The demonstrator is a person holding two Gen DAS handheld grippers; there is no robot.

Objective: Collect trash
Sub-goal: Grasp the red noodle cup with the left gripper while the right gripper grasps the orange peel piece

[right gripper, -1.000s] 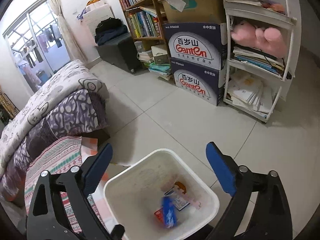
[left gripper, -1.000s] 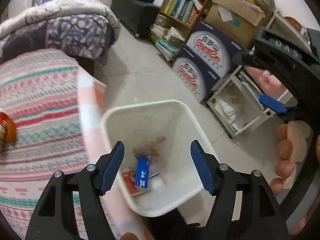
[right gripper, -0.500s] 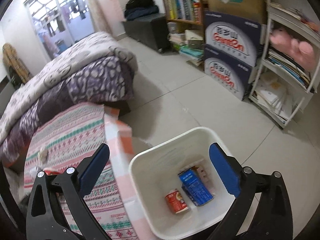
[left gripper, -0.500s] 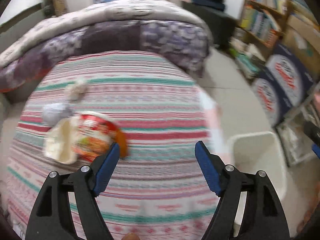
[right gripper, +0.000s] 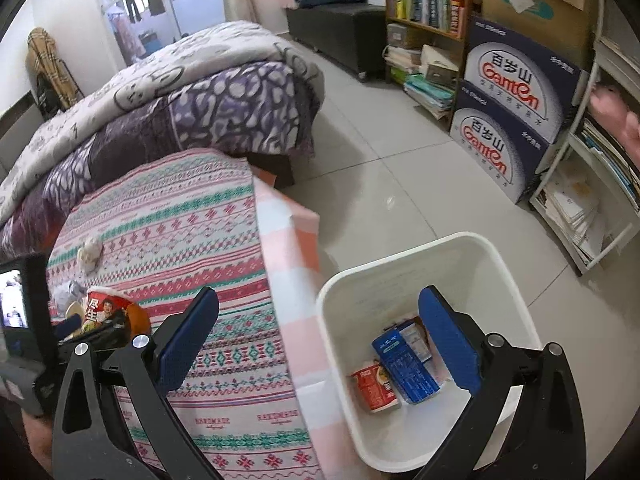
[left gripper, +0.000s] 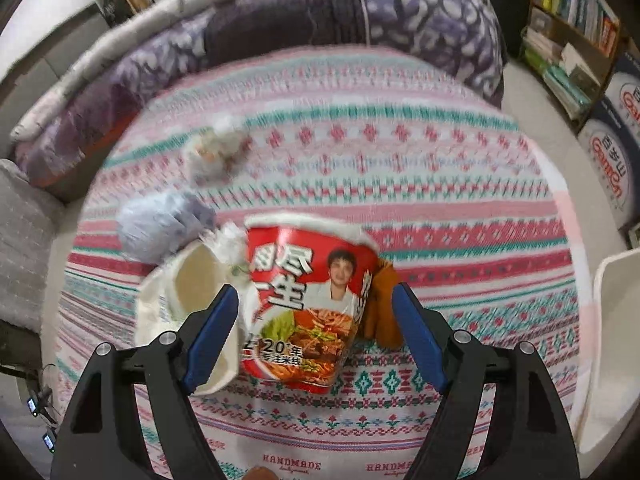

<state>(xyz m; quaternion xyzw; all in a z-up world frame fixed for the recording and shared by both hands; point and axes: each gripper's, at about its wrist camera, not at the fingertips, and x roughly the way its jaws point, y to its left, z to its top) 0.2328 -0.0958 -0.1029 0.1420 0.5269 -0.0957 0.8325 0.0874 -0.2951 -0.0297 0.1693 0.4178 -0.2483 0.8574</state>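
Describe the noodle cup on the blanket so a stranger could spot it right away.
Find the striped pink and green blanket. The instant noodle cup lies on it among crumpled wrappers. It alone is bright red, printed with a portrait.

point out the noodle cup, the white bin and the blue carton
noodle cup (left gripper: pixel 308 304), left wrist view, on its red printed side
white bin (right gripper: pixel 404 268), right wrist view, on its far rim
blue carton (right gripper: pixel 404 364), right wrist view, on its printed face

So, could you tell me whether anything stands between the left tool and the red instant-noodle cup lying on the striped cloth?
Nothing visible does. The left tool is open, and the red instant-noodle cup lies on its side between the blue pads, neither visibly pressing it. A cream paper cup and a brown wrapper crowd its sides.
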